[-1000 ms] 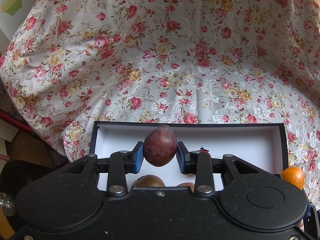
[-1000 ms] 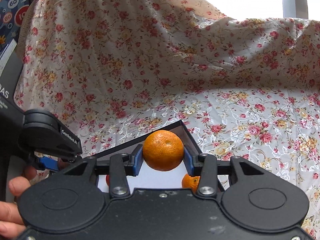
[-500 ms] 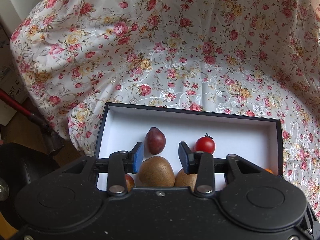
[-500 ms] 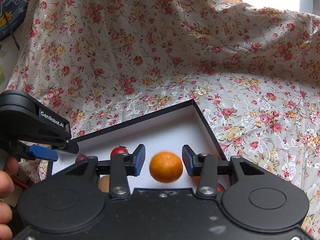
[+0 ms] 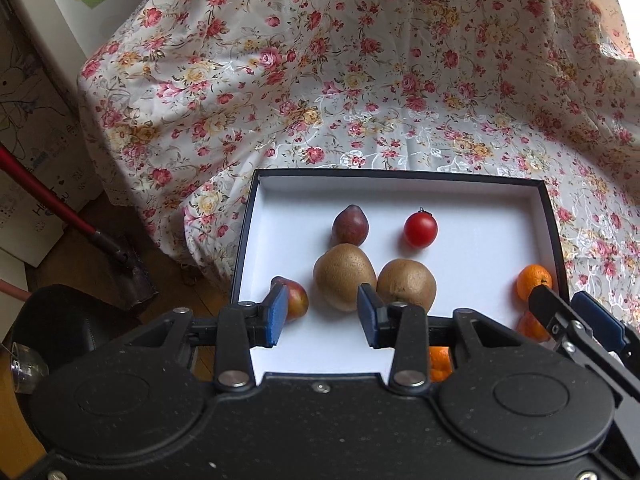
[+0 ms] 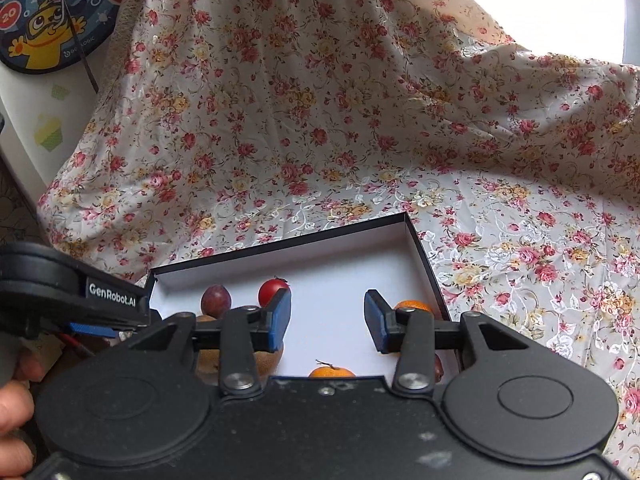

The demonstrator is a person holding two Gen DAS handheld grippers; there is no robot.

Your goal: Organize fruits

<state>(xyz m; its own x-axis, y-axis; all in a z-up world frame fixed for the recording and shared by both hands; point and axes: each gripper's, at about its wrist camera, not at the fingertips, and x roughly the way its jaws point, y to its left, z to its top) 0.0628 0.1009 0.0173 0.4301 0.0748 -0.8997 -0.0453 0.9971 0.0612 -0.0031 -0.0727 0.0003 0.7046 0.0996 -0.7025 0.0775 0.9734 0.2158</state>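
Note:
A black-rimmed box point(image 5: 400, 175) with a white floor lies on the flowered cloth. In it are a dark plum point(image 5: 350, 226), a red tomato point(image 5: 420, 231), two kiwis point(image 5: 344, 282), a small red fruit point(image 5: 296, 299) and oranges point(image 5: 534, 280) at the right end. My left gripper point(image 5: 320, 314) hangs open above the near part of the box, empty. My right gripper point(image 6: 326, 320) is open and empty too, over the box's point(image 6: 280, 242) right half; an orange point(image 6: 331, 371) lies just below it and another orange point(image 6: 412, 305) shows behind its right finger.
The flowered cloth point(image 5: 360, 80) rises into a draped back behind the box. Left of it are a wooden floor, a red pole point(image 5: 60, 208) and cartons. A dartboard point(image 6: 48, 8) hangs at the upper left. A hand point(image 6: 12, 400) holds the left gripper.
The left gripper let go of the dark plum, which now lies in the box. The right gripper released its orange into the box. Both grippers drew back and up.

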